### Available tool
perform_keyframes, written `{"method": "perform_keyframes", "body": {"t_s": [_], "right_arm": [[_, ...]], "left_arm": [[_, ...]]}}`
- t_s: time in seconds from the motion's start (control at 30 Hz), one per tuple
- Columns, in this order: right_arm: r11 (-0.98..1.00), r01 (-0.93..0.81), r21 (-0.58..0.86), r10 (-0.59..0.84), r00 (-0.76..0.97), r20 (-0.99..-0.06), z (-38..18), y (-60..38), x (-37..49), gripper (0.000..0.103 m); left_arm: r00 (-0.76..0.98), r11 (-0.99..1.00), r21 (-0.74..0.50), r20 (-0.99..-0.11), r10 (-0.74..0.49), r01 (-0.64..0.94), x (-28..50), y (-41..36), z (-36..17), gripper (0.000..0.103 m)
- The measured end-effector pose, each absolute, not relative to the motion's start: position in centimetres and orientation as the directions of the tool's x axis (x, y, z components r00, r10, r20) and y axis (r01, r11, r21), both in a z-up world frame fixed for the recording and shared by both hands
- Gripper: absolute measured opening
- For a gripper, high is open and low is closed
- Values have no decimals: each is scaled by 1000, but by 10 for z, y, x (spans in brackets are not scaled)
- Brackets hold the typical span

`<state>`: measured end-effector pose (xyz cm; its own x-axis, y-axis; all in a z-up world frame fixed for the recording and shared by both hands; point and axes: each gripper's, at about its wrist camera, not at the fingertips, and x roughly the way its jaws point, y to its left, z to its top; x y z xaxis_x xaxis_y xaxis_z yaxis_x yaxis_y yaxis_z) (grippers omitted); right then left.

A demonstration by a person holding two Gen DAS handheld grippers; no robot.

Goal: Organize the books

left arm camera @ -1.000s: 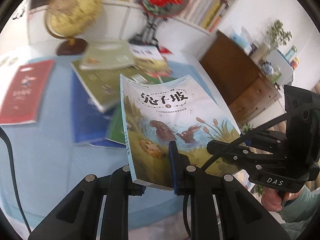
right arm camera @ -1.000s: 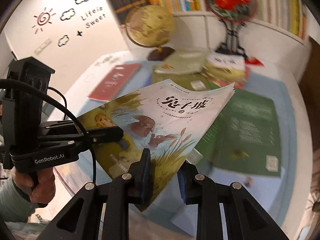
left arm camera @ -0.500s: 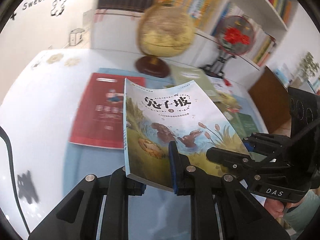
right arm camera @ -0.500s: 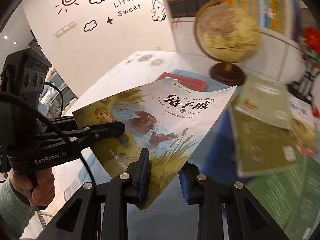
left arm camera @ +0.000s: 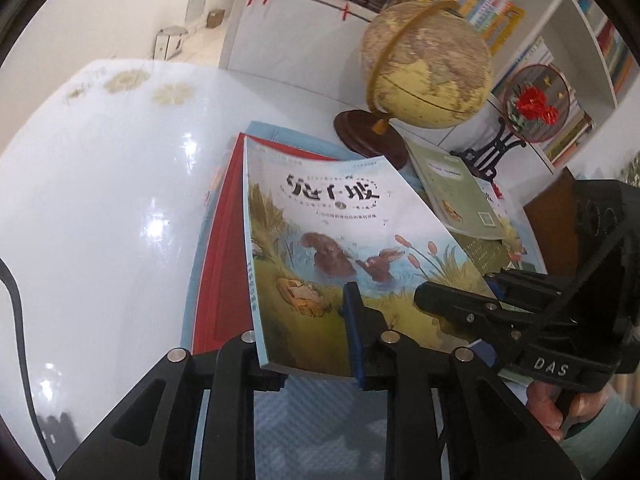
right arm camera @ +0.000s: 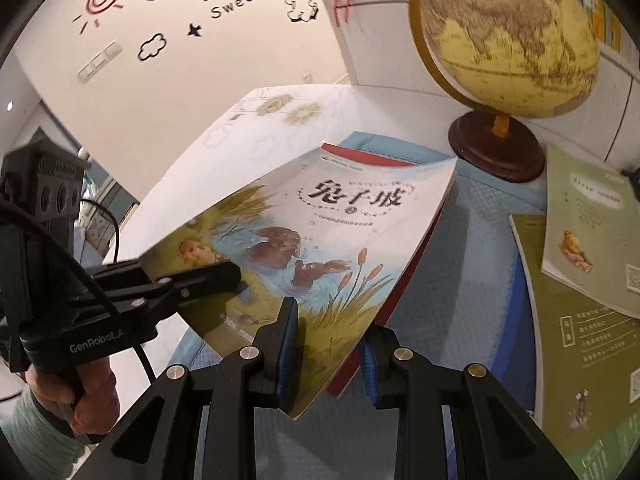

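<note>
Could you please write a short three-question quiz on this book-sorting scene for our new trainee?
1. True or false: both grippers are clamped on the rabbit book.
2. What lies directly beneath that book?
A. red book
B. a laptop
C. a plate
3. Fill in: behind the books stands a ___ on a dark wooden base.

Key:
1. True: left gripper and right gripper each hold an edge.
2. A.
3. globe.

Rabbit-illustrated book [left arm camera: 340,248] over red book [left arm camera: 218,264], perhaps blue mat [right arm camera: 472,288], yellowish globe [left arm camera: 428,64]
</note>
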<state>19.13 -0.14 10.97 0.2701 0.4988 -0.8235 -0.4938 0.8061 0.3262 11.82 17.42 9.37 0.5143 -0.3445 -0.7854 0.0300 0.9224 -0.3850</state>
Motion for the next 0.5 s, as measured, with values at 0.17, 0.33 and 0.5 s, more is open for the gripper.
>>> {"method": "perform_keyframes", "body": {"t_s": [0.17,0.33,0.5], "right_arm": [[821,-460,339,482,239,-843,89,-4,202,27],[831,-453,324,452,207,-868,71,2,202,27],[827,-446,342,461,188,-867,67,8,200,27]], "left_arm": [[475,922,-388,-812,-338,-7,124,183,71,28],[464,918,-381,-837,-290,-114,127,201,52,26],[502,897,-416,-814,-292,-151,126,217,52,26]]}}
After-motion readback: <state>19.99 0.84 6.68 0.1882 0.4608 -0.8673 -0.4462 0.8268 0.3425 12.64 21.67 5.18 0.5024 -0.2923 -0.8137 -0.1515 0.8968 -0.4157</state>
